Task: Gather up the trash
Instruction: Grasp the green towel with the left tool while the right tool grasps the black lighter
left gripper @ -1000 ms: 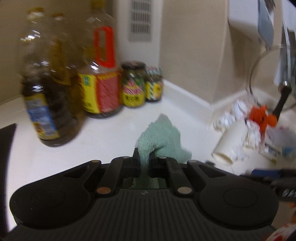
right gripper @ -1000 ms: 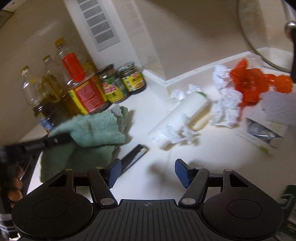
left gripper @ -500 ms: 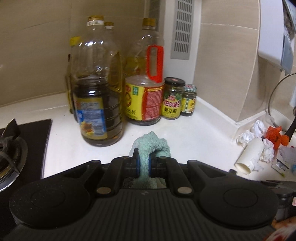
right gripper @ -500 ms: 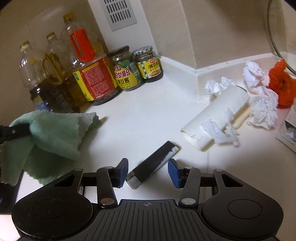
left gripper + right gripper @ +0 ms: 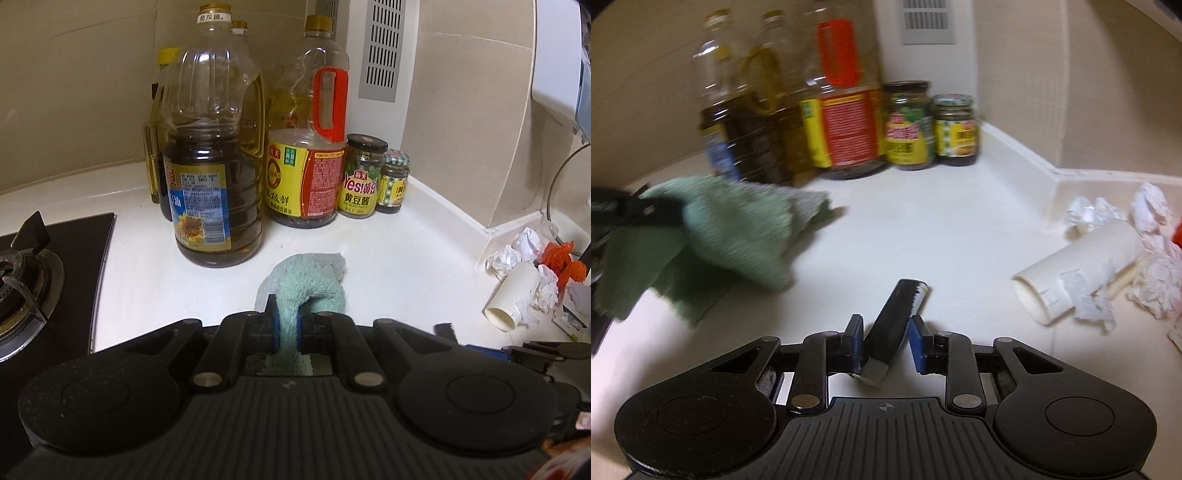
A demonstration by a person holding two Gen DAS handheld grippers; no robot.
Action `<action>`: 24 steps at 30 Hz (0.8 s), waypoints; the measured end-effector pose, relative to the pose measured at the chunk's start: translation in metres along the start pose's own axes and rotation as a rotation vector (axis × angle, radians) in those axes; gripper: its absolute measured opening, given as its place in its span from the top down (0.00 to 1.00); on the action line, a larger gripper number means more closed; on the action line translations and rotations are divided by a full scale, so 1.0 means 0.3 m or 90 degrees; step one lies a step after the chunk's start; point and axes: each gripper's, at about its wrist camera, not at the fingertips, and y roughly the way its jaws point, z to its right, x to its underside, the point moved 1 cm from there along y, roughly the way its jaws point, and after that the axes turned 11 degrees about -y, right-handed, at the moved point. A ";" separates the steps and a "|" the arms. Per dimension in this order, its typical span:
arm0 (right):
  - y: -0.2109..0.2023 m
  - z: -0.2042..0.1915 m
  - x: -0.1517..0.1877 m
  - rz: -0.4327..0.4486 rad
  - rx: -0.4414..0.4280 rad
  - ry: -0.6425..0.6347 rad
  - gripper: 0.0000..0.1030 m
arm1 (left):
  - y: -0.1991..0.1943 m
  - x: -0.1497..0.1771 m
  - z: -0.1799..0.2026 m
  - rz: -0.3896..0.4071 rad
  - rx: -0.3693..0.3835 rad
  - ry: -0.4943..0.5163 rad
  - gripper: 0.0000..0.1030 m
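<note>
Left gripper (image 5: 287, 325) clamped green towel (image 5: 314, 280) — lifted clear. Right gripper (image 5: 885, 341), jaws parted, straddled dark wrapper (image 5: 892, 325) between fingertips — likely for pickup.

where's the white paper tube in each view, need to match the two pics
Left wrist: the white paper tube lies at the right edge, on the counter among crumpled tissues, open end facing down-left.
Right wrist: the tube lies at mid-right, beyond the right tool, tissue scraps stuck to it.
Shared landmark: the checked-lid jar, rightmost in the bottle row at the back corner.
</note>
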 end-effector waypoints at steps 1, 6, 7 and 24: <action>-0.008 -0.007 0.003 -0.004 -0.006 -0.008 0.75 | -0.001 0.003 0.000 -0.001 0.001 0.000 0.92; -0.037 -0.009 0.011 -0.013 -0.007 -0.002 0.74 | -0.001 0.012 -0.002 -0.006 0.002 -0.001 0.92; -0.035 -0.009 0.009 -0.016 -0.005 0.003 0.74 | -0.002 0.013 -0.002 -0.006 0.002 -0.002 0.92; -0.018 -0.056 0.031 -0.002 0.044 -0.005 0.77 | -0.047 0.029 0.020 -0.005 0.017 0.007 0.92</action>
